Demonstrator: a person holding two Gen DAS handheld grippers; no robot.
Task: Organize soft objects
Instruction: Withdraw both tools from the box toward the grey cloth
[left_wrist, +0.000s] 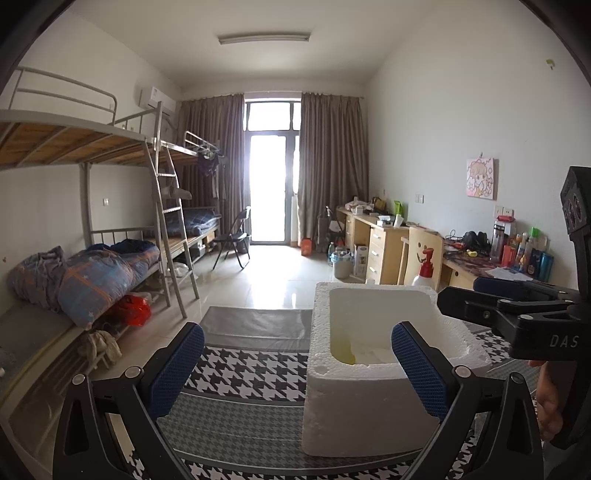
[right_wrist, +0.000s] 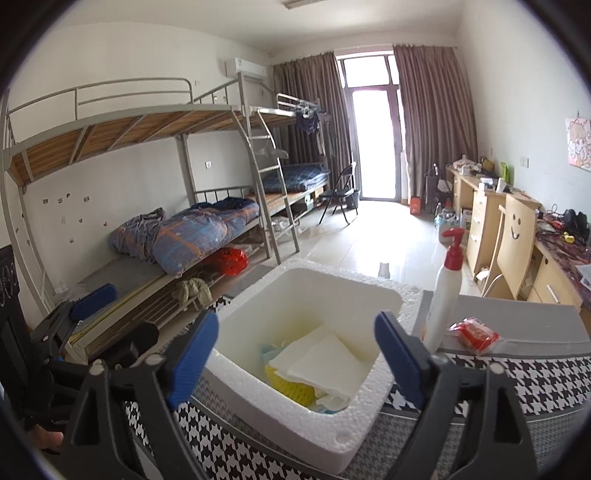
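A white foam box (right_wrist: 258, 398) stands on a houndstooth-patterned table (right_wrist: 546, 373). Inside it lie white folded cloths (right_wrist: 321, 363), a yellow net-like soft piece (right_wrist: 291, 387) and a light blue piece (right_wrist: 267, 350). My right gripper (right_wrist: 295, 354) is open and empty, held above the box's near side. My left gripper (left_wrist: 295, 365) is open and empty, level with the box (left_wrist: 369, 406) on its left side. The right gripper's body (left_wrist: 517, 317) shows at the right of the left wrist view.
A white pump bottle with a red top (right_wrist: 445, 291) and a red packet (right_wrist: 476, 334) sit on the table behind the box. Bunk beds (right_wrist: 184, 236) with bedding stand at the left, desks (right_wrist: 487, 221) and a chair at the right.
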